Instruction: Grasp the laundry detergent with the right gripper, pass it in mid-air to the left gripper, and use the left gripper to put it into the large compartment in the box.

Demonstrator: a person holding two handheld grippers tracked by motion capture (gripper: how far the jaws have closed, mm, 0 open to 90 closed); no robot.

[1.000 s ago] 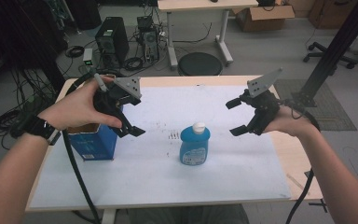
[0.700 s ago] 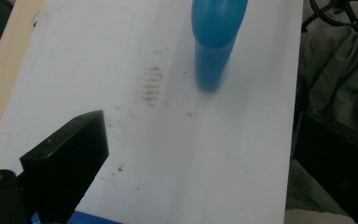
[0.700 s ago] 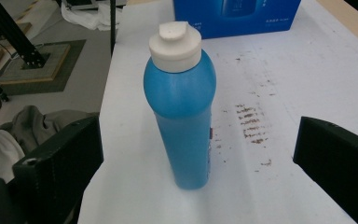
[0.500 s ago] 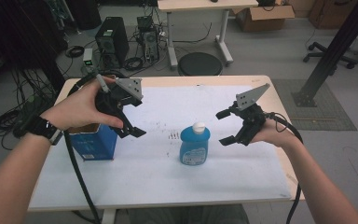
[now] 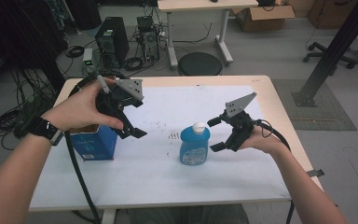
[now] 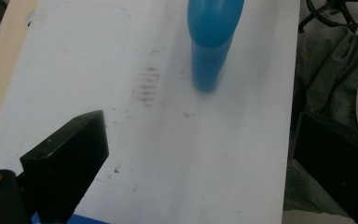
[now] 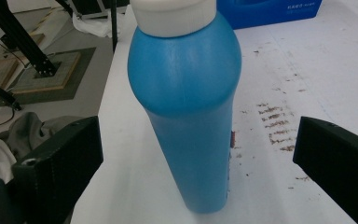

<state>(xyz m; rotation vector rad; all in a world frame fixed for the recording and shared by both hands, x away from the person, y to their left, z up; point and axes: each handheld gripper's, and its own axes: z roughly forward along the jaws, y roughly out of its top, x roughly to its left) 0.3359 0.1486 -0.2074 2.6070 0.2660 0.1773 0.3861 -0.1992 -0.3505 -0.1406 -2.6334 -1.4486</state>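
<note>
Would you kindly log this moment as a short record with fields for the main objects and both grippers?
bottle: blue bottle with white cap, upright on the white table cover
box: blue box, open top, left of the bottle
right gripper: right gripper open, jaws either side of the bottle, not touching
left gripper: left gripper open, raised over the box's right side
marks: brown smudges between box and bottle

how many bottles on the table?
1. The blue bottle stands upright near the table's middle, just off the open right tool. The open blue box by the left tool could hide more.
</note>
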